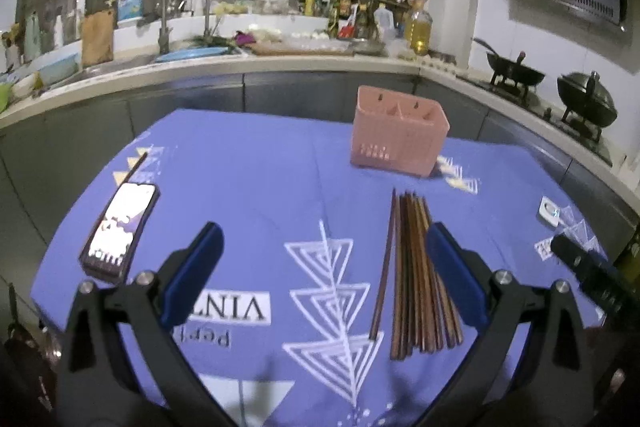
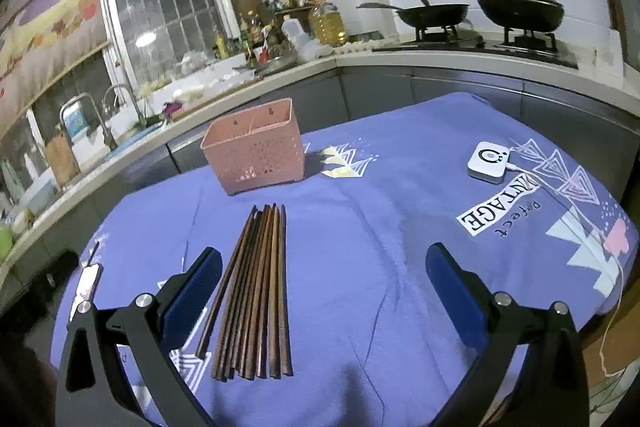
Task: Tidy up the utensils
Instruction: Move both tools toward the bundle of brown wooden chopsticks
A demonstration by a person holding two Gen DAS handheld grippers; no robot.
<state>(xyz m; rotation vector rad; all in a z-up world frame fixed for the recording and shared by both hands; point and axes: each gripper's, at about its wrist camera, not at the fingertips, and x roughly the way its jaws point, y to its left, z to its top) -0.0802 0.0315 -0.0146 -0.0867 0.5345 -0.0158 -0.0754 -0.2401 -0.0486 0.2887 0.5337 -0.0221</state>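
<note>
A bundle of brown wooden chopsticks is laid flat on a purple printed tablecloth, the sticks lined up side by side, with one stick lying slightly apart on the bundle's left side in the left wrist view. A pink perforated utensil holder is stood upright on the cloth at 12 o'clock from the chopsticks, near their far tips but not touching them; a divider is seen inside it, splitting it into two compartments. The left gripper is held with its blue-padded fingers spread wide and nothing between them, the chopsticks lying at 3 o'clock from its centre, partly under its right finger. The right gripper is likewise spread wide and grips nothing, with the chopsticks seen at 9 o'clock, just beside its left finger. A phone is laid on the cloth at 9 o'clock from the left gripper. A small white device with a cable is seen at 2 o'clock from the right gripper.
</note>
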